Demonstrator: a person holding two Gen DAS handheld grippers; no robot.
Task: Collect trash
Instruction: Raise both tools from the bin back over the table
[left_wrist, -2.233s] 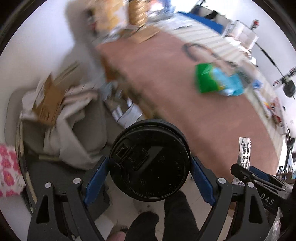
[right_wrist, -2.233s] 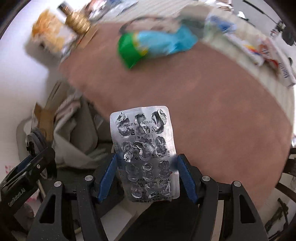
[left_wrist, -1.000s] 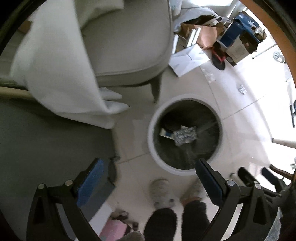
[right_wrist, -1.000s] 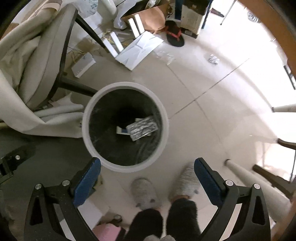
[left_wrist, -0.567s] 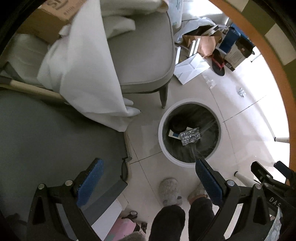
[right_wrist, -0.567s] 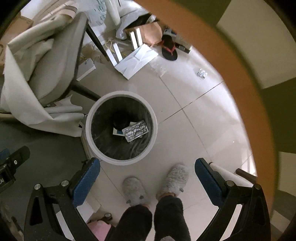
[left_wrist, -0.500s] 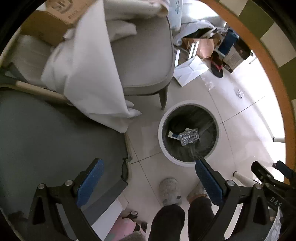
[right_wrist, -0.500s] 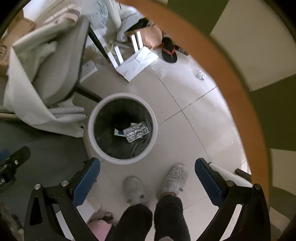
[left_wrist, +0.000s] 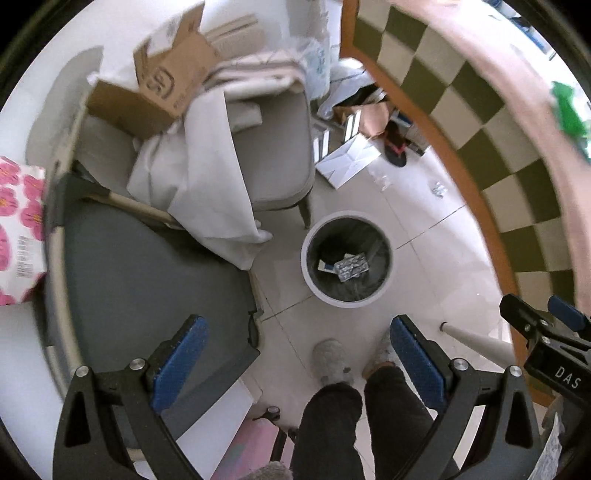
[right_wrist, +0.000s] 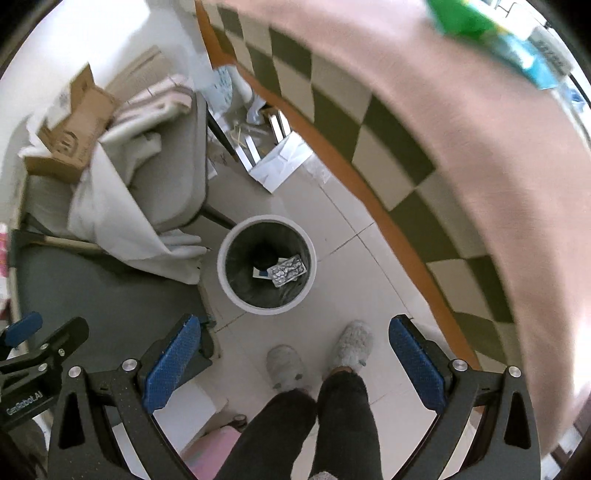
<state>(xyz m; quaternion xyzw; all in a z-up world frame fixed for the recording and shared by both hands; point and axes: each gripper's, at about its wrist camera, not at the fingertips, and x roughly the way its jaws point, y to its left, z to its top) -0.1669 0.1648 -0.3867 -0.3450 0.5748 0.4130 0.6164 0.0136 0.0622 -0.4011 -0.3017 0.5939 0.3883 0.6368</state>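
Note:
A round white trash bin (left_wrist: 309, 274) with a dark liner stands on the tiled floor; it also shows in the right wrist view (right_wrist: 222, 273). A silver blister pack (left_wrist: 351, 266) lies inside it, seen too in the right wrist view (right_wrist: 288, 271), beside a small blue-and-white scrap (right_wrist: 259, 273). My left gripper (left_wrist: 297, 354) is open and empty, high above the floor. My right gripper (right_wrist: 291, 356) is open and empty, also high above the bin. A green and blue wrapper (right_wrist: 491, 26) lies on the brown table top (right_wrist: 461, 122).
A grey chair (left_wrist: 273, 147) draped with white cloth and a cardboard box (left_wrist: 162, 92) stands left of the bin. Papers and a slipper (left_wrist: 395, 147) lie under the table. The checkered tablecloth edge (left_wrist: 491, 155) hangs at right. The person's legs and slippers (right_wrist: 317, 354) are below.
Both grippers held trash 2.2 s ago, a black lid and the blister pack; both are now open and empty. Both have since risen away from the bin, bringing the table top into view.

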